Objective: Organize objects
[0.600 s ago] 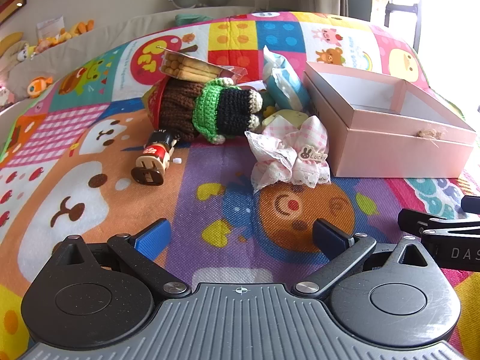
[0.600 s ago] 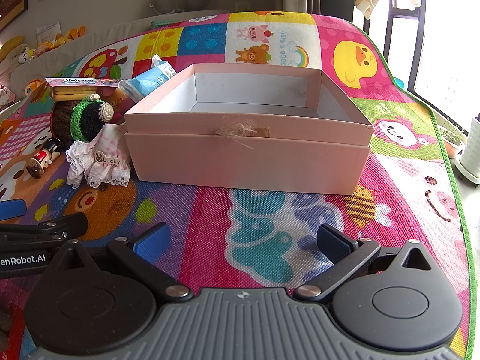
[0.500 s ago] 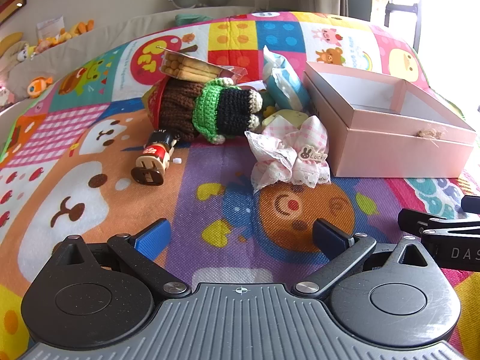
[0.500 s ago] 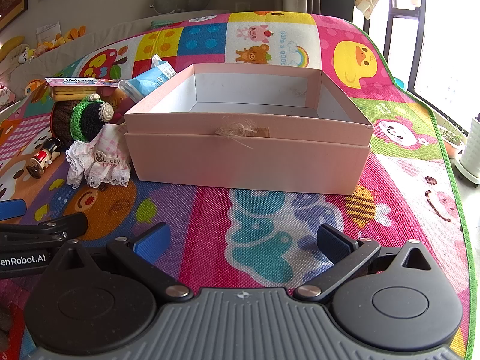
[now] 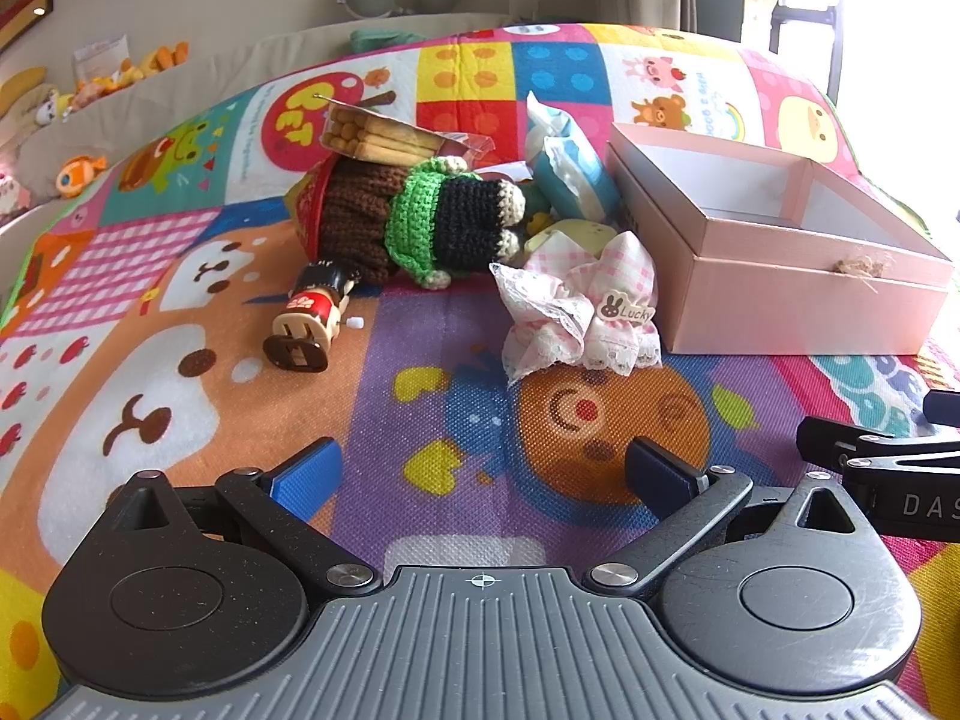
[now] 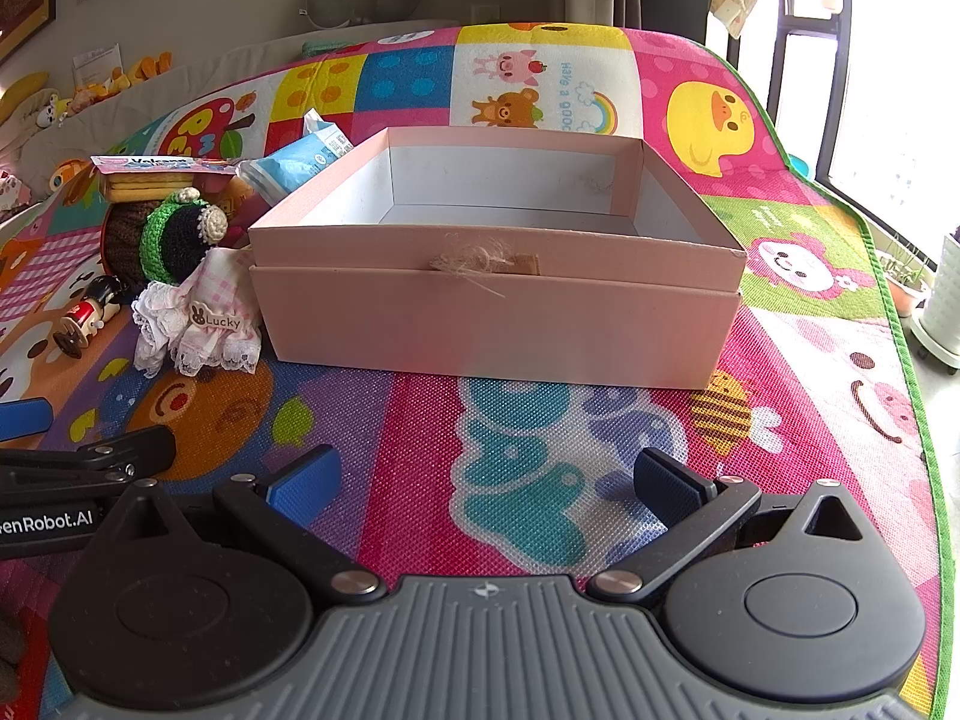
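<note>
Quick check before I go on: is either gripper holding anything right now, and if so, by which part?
Nothing is held. The left gripper and right gripper both stand wide open over the play mat, with only mat between their fingers.

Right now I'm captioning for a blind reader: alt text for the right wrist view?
An empty pink box sits on a colourful play mat, beyond the open right tongs. Toys and snack packs are piled to its left.
</note>
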The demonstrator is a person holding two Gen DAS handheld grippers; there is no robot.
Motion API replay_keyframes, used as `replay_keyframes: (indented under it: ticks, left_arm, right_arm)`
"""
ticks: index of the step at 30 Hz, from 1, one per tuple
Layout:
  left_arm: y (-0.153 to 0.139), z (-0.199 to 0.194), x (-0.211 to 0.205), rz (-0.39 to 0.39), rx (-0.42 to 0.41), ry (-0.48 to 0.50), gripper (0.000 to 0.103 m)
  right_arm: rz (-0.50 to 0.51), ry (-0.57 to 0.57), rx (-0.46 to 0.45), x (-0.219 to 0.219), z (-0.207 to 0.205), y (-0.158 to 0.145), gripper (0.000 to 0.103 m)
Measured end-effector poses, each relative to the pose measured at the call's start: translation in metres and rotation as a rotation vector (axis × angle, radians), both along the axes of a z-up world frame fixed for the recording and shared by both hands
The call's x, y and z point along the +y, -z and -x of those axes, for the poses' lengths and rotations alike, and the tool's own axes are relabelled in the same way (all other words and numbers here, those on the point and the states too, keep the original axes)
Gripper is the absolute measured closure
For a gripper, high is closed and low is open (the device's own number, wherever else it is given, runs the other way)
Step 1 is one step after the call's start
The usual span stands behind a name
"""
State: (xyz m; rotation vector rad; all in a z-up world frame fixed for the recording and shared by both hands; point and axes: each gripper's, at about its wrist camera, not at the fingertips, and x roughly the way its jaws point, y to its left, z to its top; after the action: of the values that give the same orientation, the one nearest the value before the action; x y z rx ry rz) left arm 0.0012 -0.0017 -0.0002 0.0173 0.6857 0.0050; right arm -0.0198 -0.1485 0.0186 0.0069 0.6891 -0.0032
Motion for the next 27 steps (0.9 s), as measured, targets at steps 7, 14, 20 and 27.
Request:
replay_keyframes:
  ticks: [7, 14, 20, 27]
  left_arm:
    - [-0.002, 0.001, 0.001, 0.0, 0.0, 0.0, 0.0]
    - [-0.002, 0.003, 0.008, 0.04, -0.015, 0.008, 0.001]
    - [-0.053, 0.001, 0.036, -0.028, -0.222, 0.062, 0.001]
    - [-0.093, -0.098, 0.03, -0.334, -0.25, 0.208, 0.001]
  right_arm:
    - [0.0, 0.0, 0.0, 0.001, 0.001, 0.0, 0.0]
    - [0.0, 0.0, 0.0, 0.001, 0.001, 0.0, 0.0]
    - [0.0, 0.0, 0.0, 0.002, 0.001, -0.001, 0.0]
    - [0.003, -0.001, 0.001, 0.005, 0.0, -0.001, 0.0]
